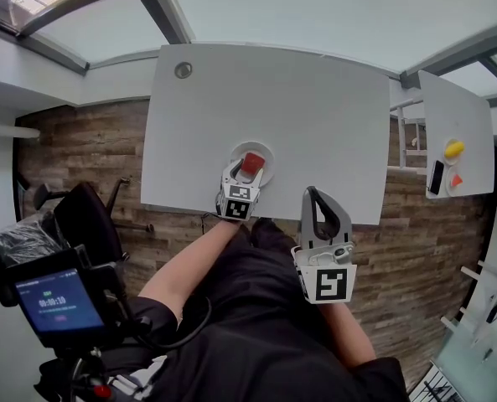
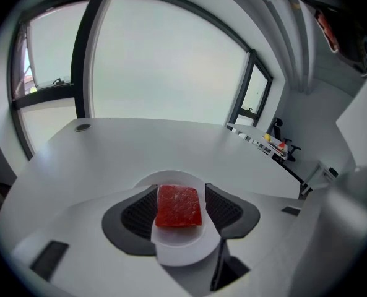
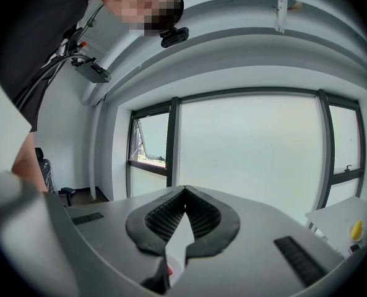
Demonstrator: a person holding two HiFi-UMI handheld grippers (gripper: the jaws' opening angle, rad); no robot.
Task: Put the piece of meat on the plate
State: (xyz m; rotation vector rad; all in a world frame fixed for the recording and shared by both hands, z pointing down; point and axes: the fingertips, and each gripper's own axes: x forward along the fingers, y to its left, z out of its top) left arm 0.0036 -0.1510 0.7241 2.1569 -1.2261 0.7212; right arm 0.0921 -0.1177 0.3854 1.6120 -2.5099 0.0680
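A red square piece of meat (image 1: 252,163) (image 2: 179,206) lies flat on a small white plate (image 1: 267,152) (image 2: 180,252) near the front edge of the white table (image 1: 273,99). My left gripper (image 1: 247,166) (image 2: 180,189) hangs over the plate, open. Its two dark pads stand on either side of the meat without pressing it. My right gripper (image 1: 312,193) (image 3: 184,189) is off the table's front edge, to the right of the plate. It is shut with nothing between its jaws, and points roughly level towards the windows.
A round cable grommet (image 1: 183,70) sits in the table's far left corner. A second white table (image 1: 458,115) at the right carries a yellow object (image 1: 454,149), a small red one and a dark phone. A black office chair (image 1: 85,216) stands at the left.
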